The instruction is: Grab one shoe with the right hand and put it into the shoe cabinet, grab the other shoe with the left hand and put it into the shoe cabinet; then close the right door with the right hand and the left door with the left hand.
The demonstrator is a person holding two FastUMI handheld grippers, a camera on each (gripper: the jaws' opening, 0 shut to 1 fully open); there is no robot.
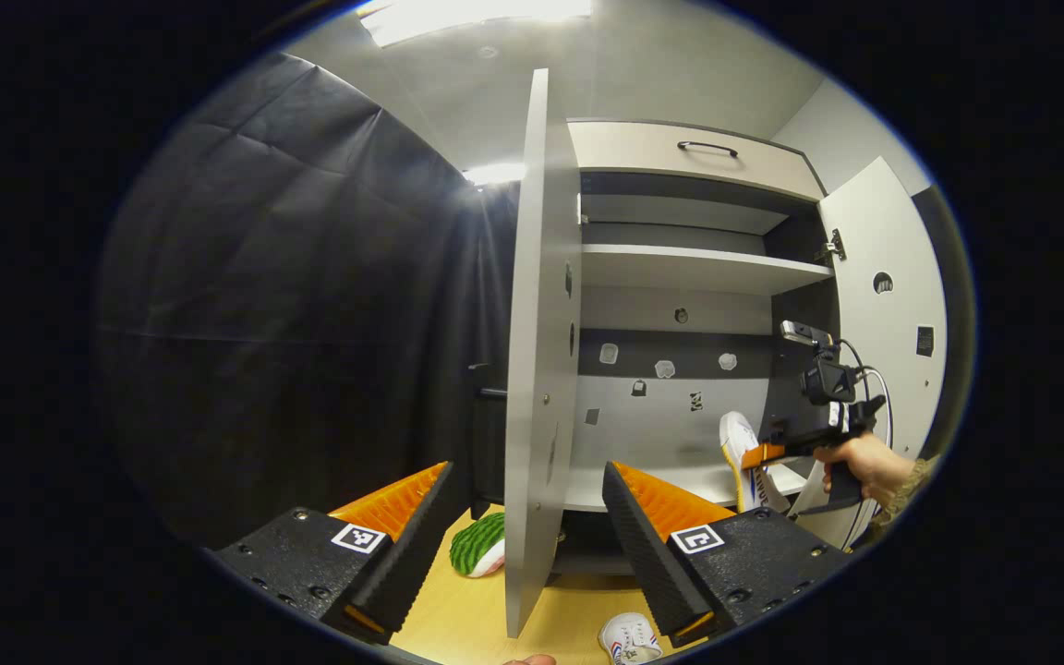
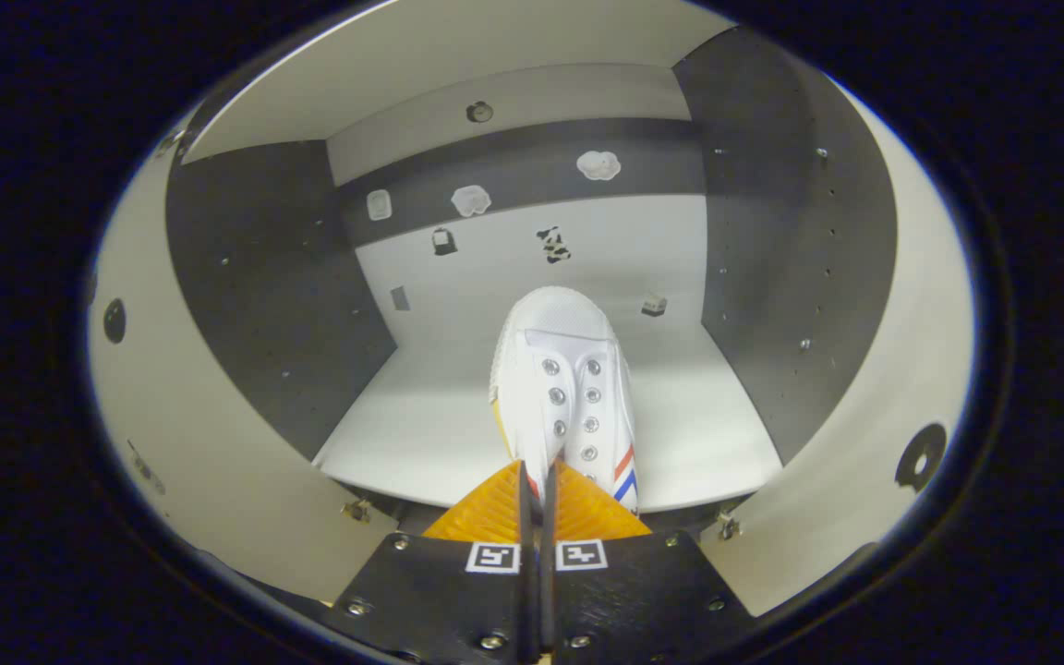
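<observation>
My right gripper (image 2: 537, 480) is shut on the rear of a white shoe (image 2: 560, 379) with red and blue stripes. The shoe points toe-first into the cabinet's lower compartment, above its pale shelf (image 2: 421, 434). From the left gripper view, that right gripper (image 1: 772, 453) and the hand (image 1: 864, 462) hold the shoe (image 1: 743, 453) toe-up at the shelf's front right. My left gripper (image 1: 523, 517) is open and holds nothing, its fingers on either side of the left door's edge (image 1: 541, 369). The other white shoe (image 1: 629, 637) lies on the wooden floor (image 1: 458, 610) below.
Both cabinet doors stand open: the left door (image 2: 172, 443) and the right door (image 1: 883, 305), (image 2: 864, 416). An upper shelf (image 1: 698, 268) and a drawer with a handle (image 1: 707, 148) sit above. A green striped thing (image 1: 478, 545) lies on the floor left of the door. Dark cloth hangs at the left.
</observation>
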